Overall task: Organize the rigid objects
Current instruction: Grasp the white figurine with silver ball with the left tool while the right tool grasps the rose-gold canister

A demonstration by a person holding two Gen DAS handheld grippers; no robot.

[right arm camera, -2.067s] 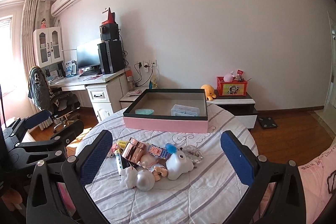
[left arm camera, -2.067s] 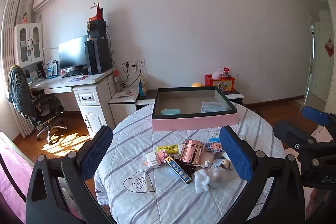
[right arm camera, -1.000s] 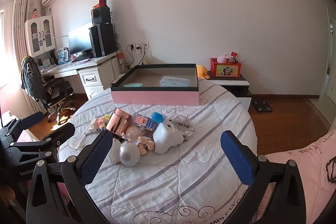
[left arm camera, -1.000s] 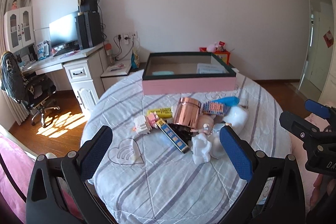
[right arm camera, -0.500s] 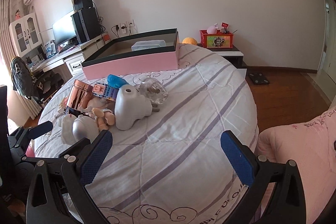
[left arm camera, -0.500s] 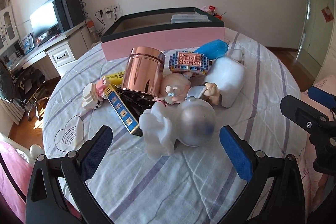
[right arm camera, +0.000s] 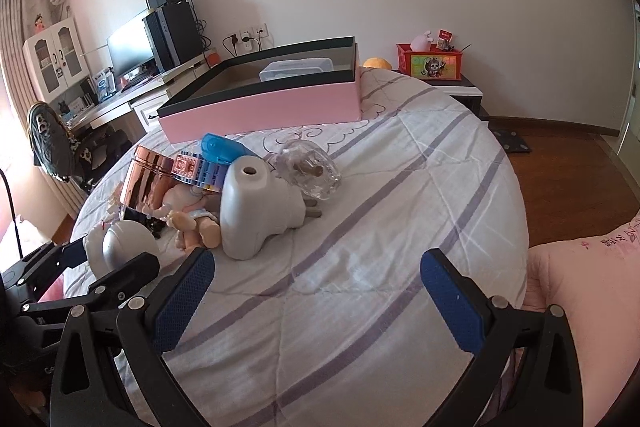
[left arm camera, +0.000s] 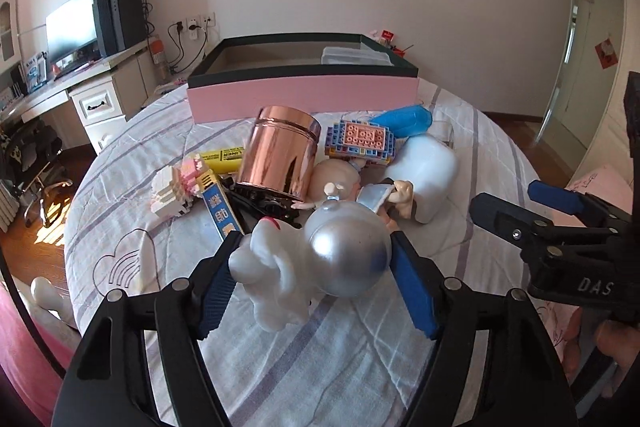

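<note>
A white astronaut figurine with a silver helmet [left arm camera: 344, 251] lies at the near edge of a toy pile on the round striped table [left arm camera: 320, 355]. My left gripper [left arm camera: 316, 279] has it between its jaws, which are closing; both blue pads touch its sides. In the right wrist view the figurine [right arm camera: 120, 243] shows at lower left inside that gripper [right arm camera: 100, 263]. My right gripper [right arm camera: 316, 291] hangs open over bare cloth, nothing between its fingers, and it shows at the right edge of the left view [left arm camera: 508, 195]. A pink box with a dark rim [left arm camera: 304, 99] stands at the back.
The pile holds a copper tin [left arm camera: 280, 155], a brick block [left arm camera: 360, 139], a blue case [left arm camera: 404, 119], a white jug-like toy [right arm camera: 256, 203], a doll [left arm camera: 340, 183], a yellow tube [left arm camera: 224, 157] and a clear glass piece [right arm camera: 308, 167]. A desk and chair stand to the left.
Both grippers have come down and forward toward the table. The left jaws have narrowed around the astronaut figurine, which now sits between the pads. The right jaws stay wide.
</note>
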